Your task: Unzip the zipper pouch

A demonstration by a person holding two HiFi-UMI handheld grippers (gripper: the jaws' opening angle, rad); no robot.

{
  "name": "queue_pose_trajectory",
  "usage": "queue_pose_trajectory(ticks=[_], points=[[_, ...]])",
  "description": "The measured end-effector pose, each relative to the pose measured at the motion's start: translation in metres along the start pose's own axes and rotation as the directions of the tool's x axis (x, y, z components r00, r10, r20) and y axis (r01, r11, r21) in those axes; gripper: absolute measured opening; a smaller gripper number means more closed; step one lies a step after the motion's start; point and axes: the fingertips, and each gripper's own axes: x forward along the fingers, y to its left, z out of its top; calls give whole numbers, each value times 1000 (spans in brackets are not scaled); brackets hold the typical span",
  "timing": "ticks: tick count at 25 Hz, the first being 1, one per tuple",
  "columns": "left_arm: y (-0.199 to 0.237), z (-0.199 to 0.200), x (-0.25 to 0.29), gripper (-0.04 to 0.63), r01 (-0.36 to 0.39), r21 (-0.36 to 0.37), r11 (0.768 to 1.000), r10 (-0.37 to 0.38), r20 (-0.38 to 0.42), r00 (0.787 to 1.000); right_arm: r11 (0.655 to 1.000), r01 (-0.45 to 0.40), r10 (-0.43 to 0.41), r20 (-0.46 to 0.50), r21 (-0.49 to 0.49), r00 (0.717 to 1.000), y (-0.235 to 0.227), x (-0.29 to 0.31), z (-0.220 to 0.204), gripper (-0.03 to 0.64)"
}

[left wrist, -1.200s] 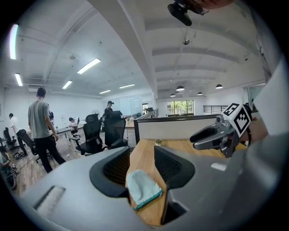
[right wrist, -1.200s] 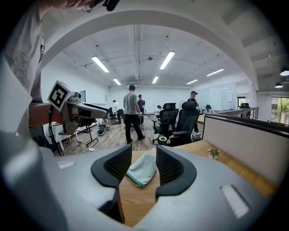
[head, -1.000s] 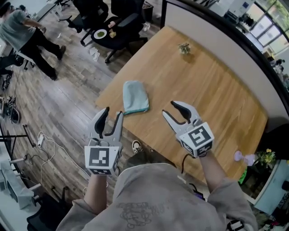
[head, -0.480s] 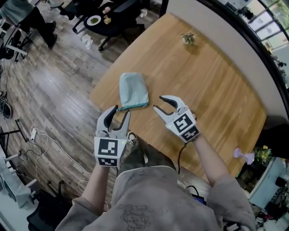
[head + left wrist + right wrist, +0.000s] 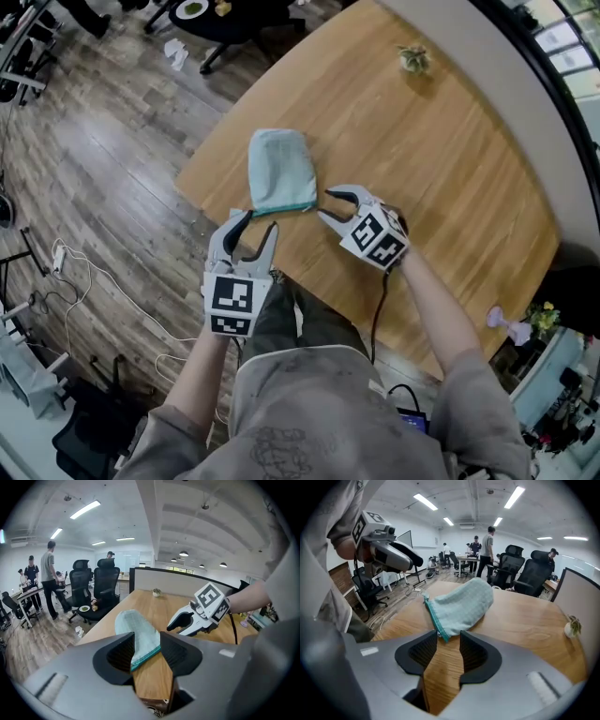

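We held the left gripper [image 5: 260, 225] and right gripper [image 5: 325, 206] spread, empty, just beside the pale-teal fabric zipper pouch [image 5: 279, 172].

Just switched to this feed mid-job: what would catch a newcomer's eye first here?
A pale teal fabric zipper pouch lies flat on the light wooden table, close to the person's edge, its darker zipper band facing them. The left hand-held gripper and the right hand-held gripper sit at that band's two ends, both with jaws apart, neither gripping it.
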Motion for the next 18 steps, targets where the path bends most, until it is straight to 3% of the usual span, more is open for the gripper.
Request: queue_pose_trajectory(ticks=[4, 7, 14, 18], points=[[2, -16, 6, 170, 9, -17, 1000, -10, -24, 1000, 997, -28, 26, -37, -65, 999, 1, 19, -8, 157], [5, -25, 6, 170, 14, -30, 999, -15, -38, 999, 994, -45, 41, -46, -104, 998, 2, 27, -9, 83], [11, -36, 3, 170, 15, -52, 999, -18, -61, 998, 964, -96, 90, -36, -248, 995, 7, 30, 3, 86], [15, -40, 1, 170, 13, -54, 998, -16, -63, 998, 941, -165, 146, -88, -294, 985, 14, 35, -2, 86]])
